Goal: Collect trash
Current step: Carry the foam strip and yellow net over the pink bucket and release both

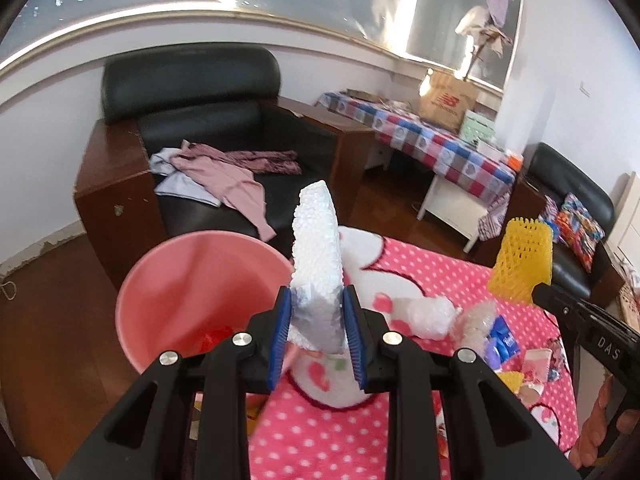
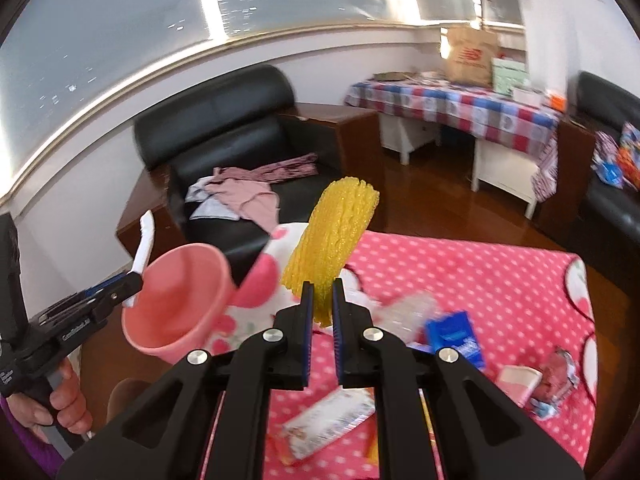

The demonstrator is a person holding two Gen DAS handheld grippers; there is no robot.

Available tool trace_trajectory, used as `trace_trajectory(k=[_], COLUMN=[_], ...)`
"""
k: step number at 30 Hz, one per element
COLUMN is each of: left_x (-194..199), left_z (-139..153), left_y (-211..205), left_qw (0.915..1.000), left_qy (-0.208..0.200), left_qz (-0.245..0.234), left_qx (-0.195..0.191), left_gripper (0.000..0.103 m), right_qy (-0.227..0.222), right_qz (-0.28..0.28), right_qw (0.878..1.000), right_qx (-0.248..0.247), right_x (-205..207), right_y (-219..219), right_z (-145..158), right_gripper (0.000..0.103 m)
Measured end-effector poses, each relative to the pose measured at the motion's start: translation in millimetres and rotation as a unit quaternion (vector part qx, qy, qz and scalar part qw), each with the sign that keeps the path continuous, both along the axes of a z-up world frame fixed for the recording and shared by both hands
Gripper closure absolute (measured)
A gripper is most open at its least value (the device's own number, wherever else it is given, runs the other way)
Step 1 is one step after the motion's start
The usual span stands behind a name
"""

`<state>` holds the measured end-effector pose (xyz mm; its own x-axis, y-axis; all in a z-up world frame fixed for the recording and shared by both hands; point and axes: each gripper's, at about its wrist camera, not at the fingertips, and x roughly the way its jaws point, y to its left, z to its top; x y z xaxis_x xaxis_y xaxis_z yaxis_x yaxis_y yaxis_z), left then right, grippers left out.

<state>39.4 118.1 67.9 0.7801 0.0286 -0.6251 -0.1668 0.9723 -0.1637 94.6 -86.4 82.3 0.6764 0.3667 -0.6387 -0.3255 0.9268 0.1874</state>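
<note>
We found the left gripper [image 1: 316,320] angled downward, clamping a white foam piece [image 1: 318,248] beside the pink bucket [image 1: 192,280]; the right gripper [image 2: 322,304], likewise tilted, pinched yellow foam netting [image 2: 334,236] above the table [image 2: 480,280].

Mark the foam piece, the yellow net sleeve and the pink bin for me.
white foam piece [image 1: 316,240], left wrist view, on its upper half above the fingers.
yellow net sleeve [image 2: 338,232], right wrist view, on its middle.
pink bin [image 1: 192,280], left wrist view, on its inner wall.
</note>
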Motion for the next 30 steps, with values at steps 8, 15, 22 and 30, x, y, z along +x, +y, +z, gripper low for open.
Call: trace_trajectory(k=[8, 15, 22, 30], left_x=[-14, -25, -31, -17], left_z=[3, -5, -21, -45], left_y=[42, 78, 116, 135], left_qw=[0.9986, 0.9959, 0.9922, 0.9903], left_qy=[-0.001, 0.005, 0.028, 0.065], left_qz=[0.054, 0.09, 0.121, 0.122], left_qx=[0.0, 0.005, -0.002, -0.017], left_gripper=[0.077, 0.077, 0.077, 0.077], right_qy=[-0.012, -0.008, 0.01, 0.045], right_qz=[0.073, 0.118, 0.153, 0.175], right_qw=[0.997, 0.993, 0.988, 0.981], right_qx=[-0.007, -0.015, -0.032, -0.075], right_x=[0, 2, 5, 11], right_y=[66, 119, 169, 211], right_z=[9, 9, -5, -38], right_gripper=[0.094, 0.094, 0.094, 0.094])
